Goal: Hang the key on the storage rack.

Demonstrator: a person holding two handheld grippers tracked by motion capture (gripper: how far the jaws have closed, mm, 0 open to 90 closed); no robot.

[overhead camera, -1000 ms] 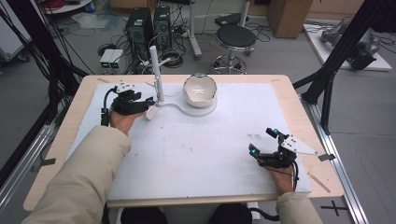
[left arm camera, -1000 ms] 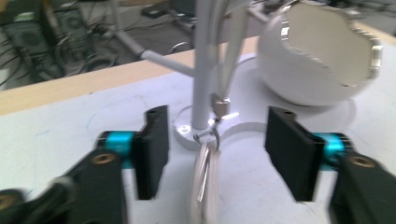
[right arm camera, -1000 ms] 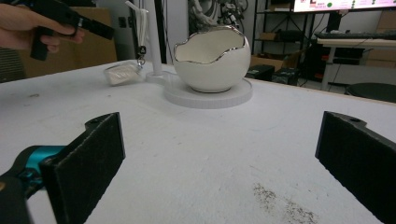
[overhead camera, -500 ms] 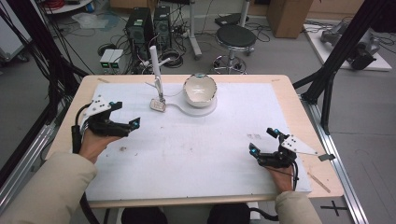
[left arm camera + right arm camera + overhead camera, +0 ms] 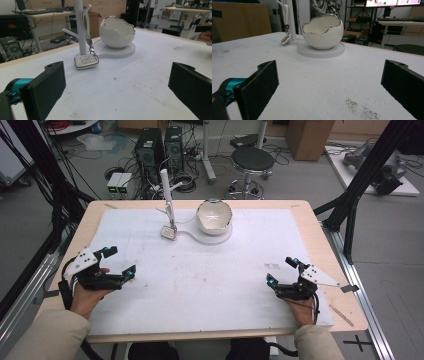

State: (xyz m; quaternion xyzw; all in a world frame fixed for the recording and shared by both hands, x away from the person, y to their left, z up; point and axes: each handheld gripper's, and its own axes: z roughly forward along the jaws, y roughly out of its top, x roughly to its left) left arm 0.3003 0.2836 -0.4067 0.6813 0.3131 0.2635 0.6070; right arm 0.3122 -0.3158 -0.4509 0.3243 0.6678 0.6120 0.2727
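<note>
Withdrawn to the lower left, the left gripper (image 5: 119,263) now sits empty, jaws wide — the key fob (image 5: 169,232) hangs from the stand (image 5: 165,190) beside the bowl (image 5: 214,216), likely hung. Lower right, the right gripper (image 5: 281,271) gapes too, idle.

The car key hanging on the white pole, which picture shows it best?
The left gripper view: the car key is close, its buttons showing. The high view shows it small from above. The right gripper view shows it far off, edge-on.

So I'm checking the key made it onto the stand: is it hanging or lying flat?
Hanging: the key fob dangles by its strap from the stand.
</note>
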